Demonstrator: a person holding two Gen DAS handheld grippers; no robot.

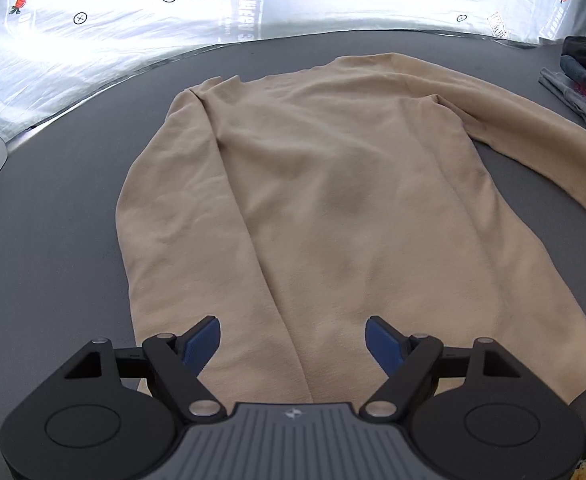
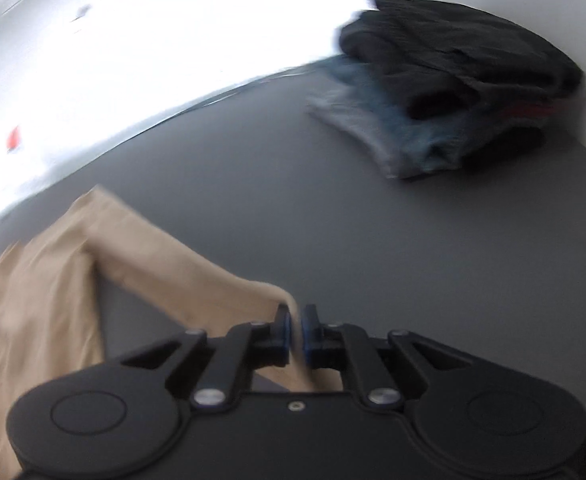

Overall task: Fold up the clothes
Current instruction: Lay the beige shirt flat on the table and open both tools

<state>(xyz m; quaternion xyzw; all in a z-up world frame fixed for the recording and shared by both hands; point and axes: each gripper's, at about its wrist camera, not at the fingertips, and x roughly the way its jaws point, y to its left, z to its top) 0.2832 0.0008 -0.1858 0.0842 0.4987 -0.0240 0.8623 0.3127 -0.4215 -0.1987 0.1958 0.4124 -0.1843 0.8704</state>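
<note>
A beige long-sleeved top (image 1: 333, 208) lies spread flat on the grey table (image 1: 53, 208), hem toward me, one sleeve stretched out to the right. My left gripper (image 1: 293, 340) hovers over the hem, its blue pads wide apart and open, with nothing between them. In the blurred right wrist view the same top (image 2: 33, 300) lies at the left, and its sleeve (image 2: 181, 268) runs to my right gripper (image 2: 296, 322). That gripper's jaws stand close together with the sleeve's end pinched between the pads.
A pile of folded dark and blue-grey clothes (image 2: 445, 92) sits at the table's far right corner, also seen as a stack (image 1: 585, 80) at the right edge of the left wrist view. A white printed sheet with carrot pictures (image 1: 173, 20) lies beyond the table's far edge.
</note>
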